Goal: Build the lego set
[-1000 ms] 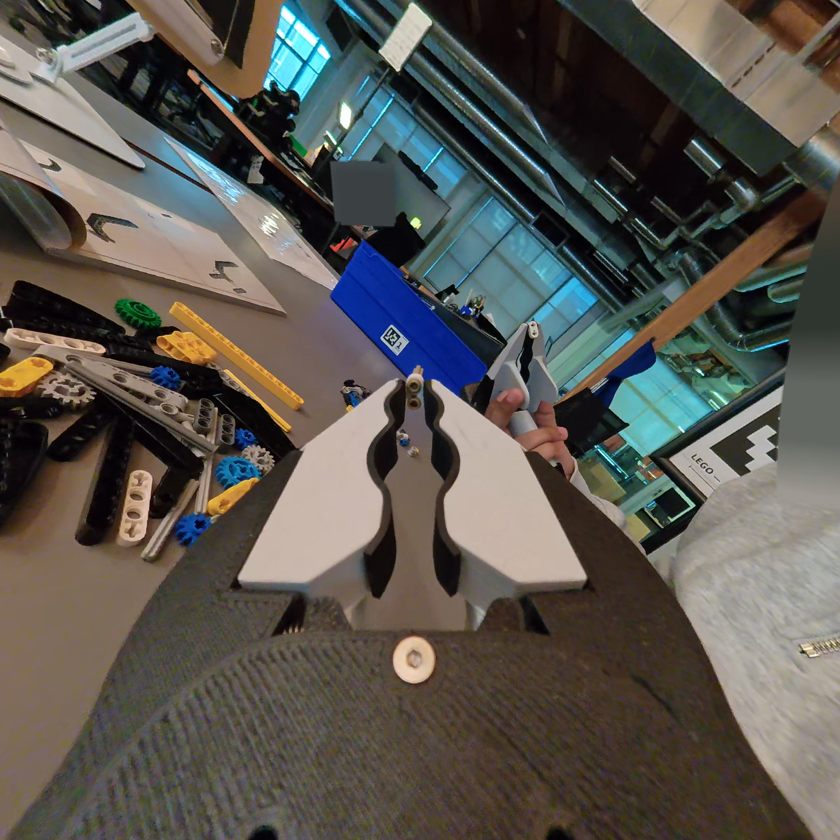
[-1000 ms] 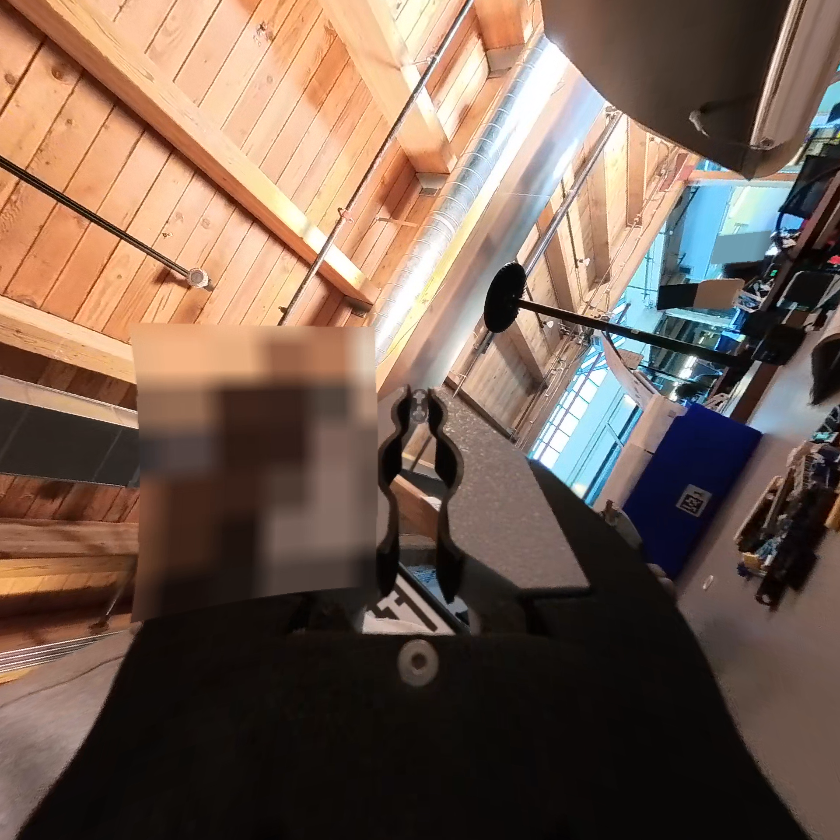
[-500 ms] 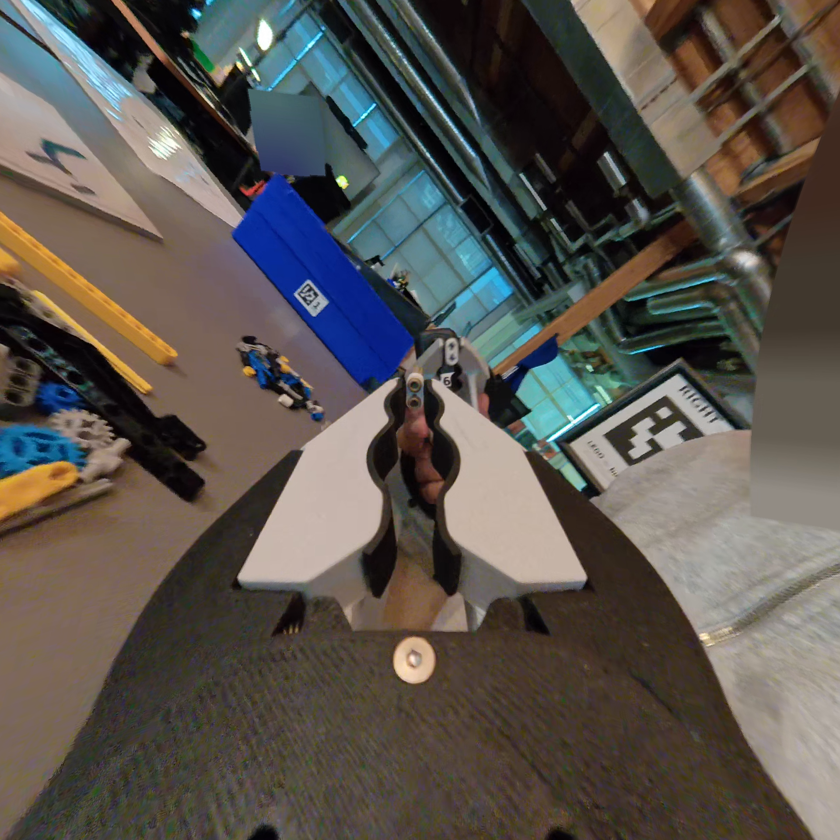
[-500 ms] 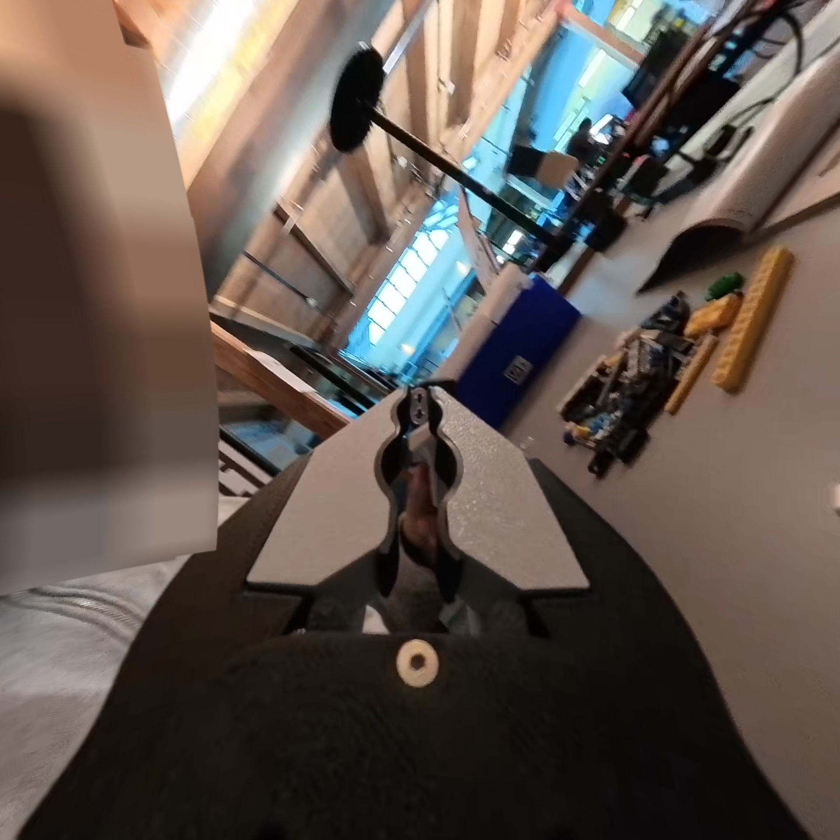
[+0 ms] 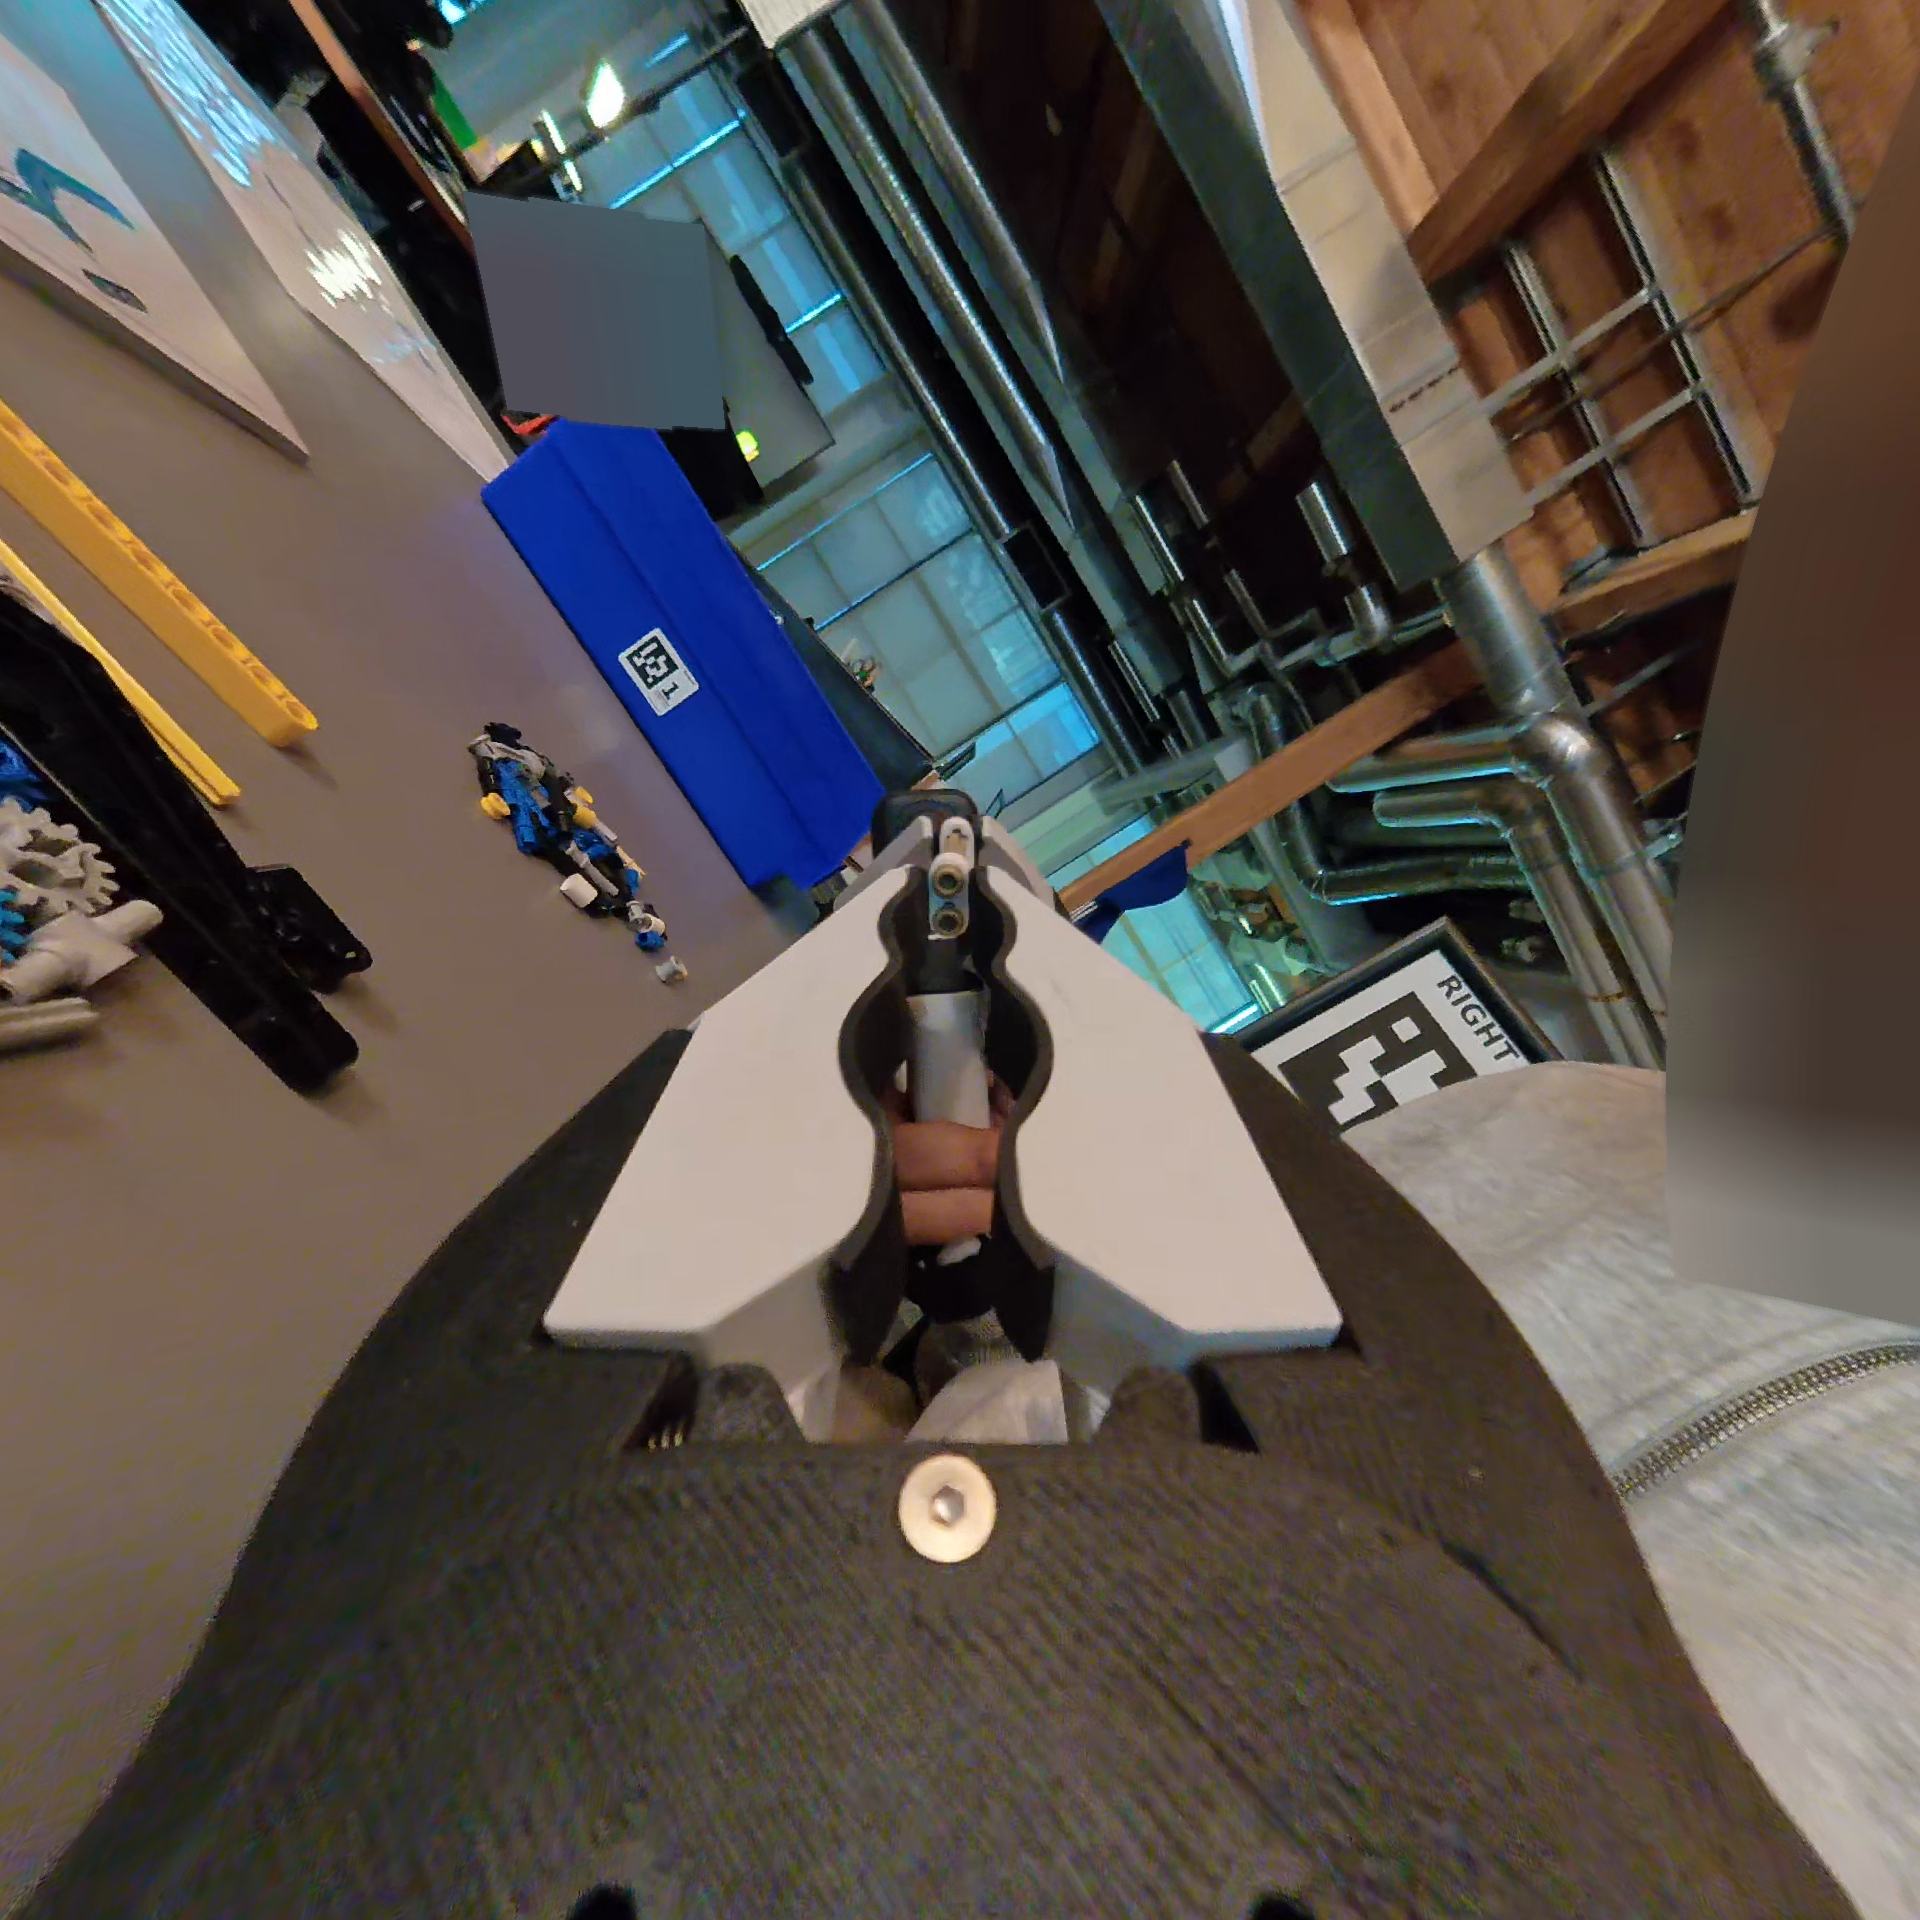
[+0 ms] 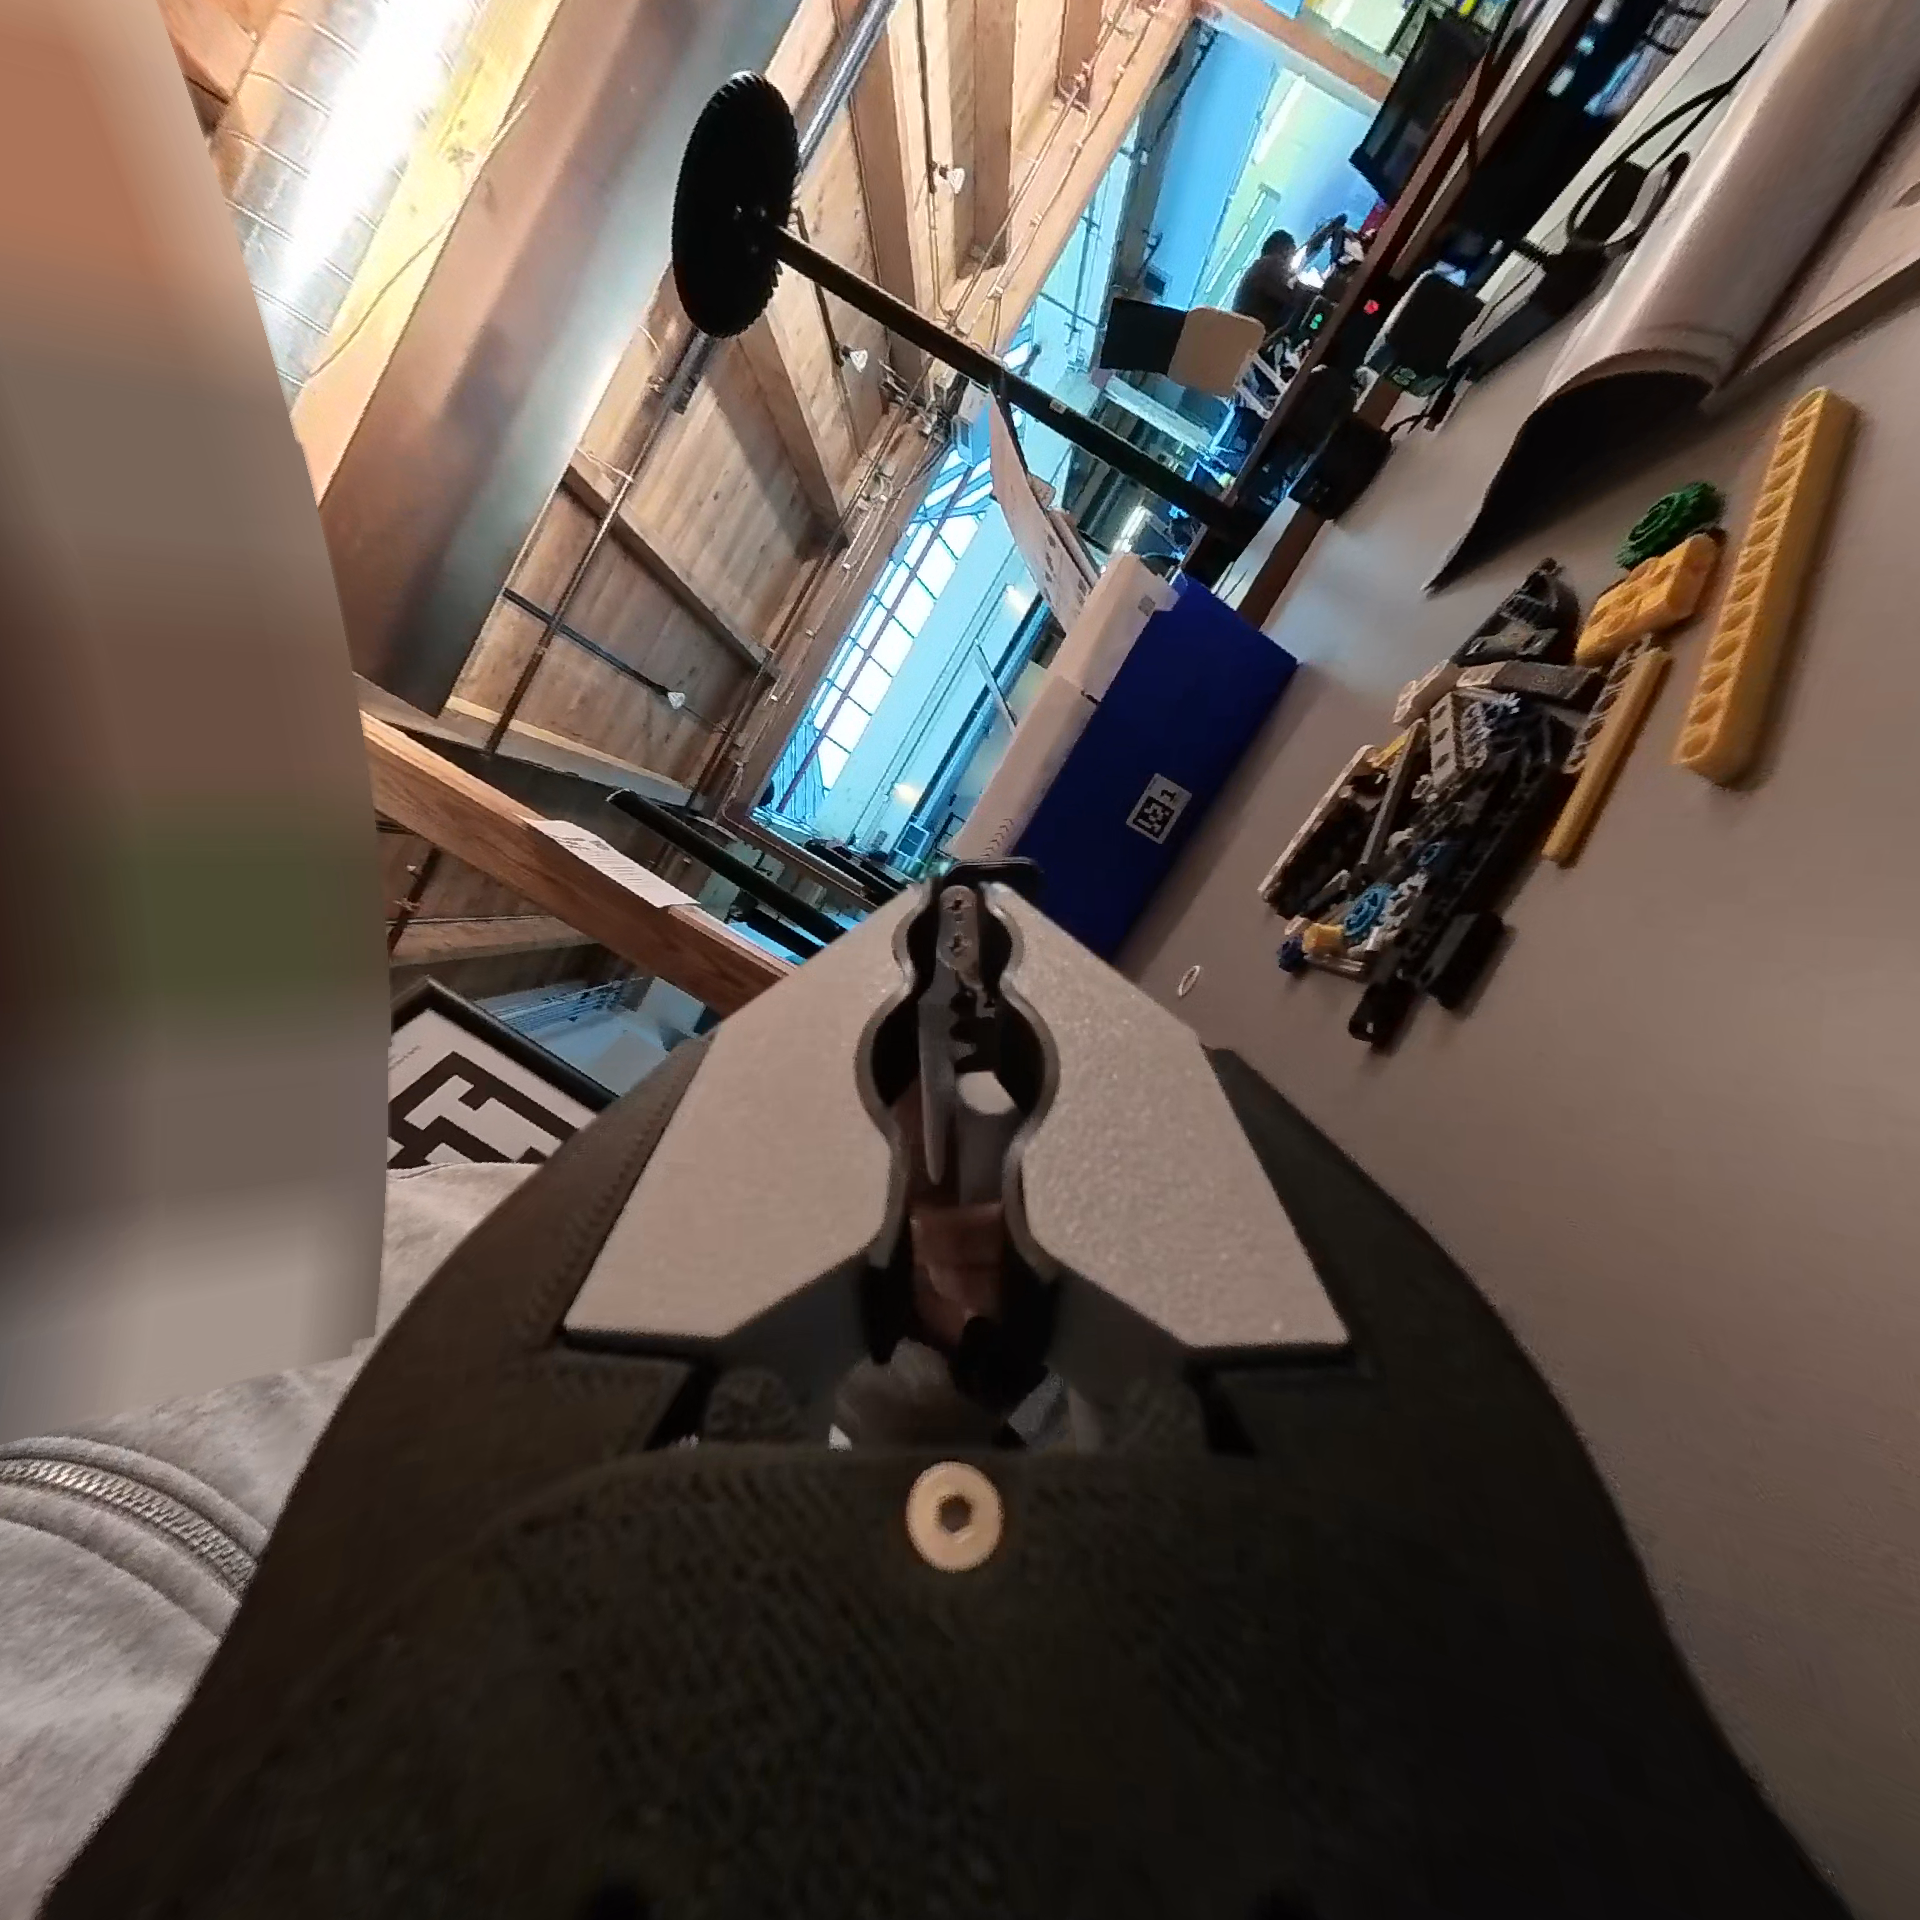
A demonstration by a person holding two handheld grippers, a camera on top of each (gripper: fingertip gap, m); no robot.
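Note:
My left gripper (image 5: pixel 948 902) is shut on a small grey lego piece (image 5: pixel 947 883) with two round holes, pinched at the fingertips. My right gripper (image 6: pixel 960 923) is shut on a small pale lego piece (image 6: pixel 958 906) at its tips. The two grippers point at each other, tip to tip, held above the grey table (image 5: pixel 436 644). In the left wrist view the right gripper's white piece (image 5: pixel 957 834) sits just beyond my left tips, touching or nearly touching the grey piece. A hand (image 5: pixel 943 1164) shows through the gap. The loose lego pile (image 6: pixel 1455 810) lies on the table to the side.
Yellow beams (image 5: pixel 145 603) (image 6: pixel 1766 592), black beams (image 5: pixel 208 935), a grey gear (image 5: pixel 52 862), a green gear (image 6: pixel 1673 520) and a small heap of blue and black pins (image 5: pixel 561 821) lie on the table. A blue box (image 5: pixel 675 644) stands behind. An open booklet (image 6: pixel 1662 260) lies at the far edge. The grippers are tip to tip, or close to it.
Both grippers have swung round to face one another and their tips have come together. The lego pile has slid to the side of each view. Both stay shut on their pieces.

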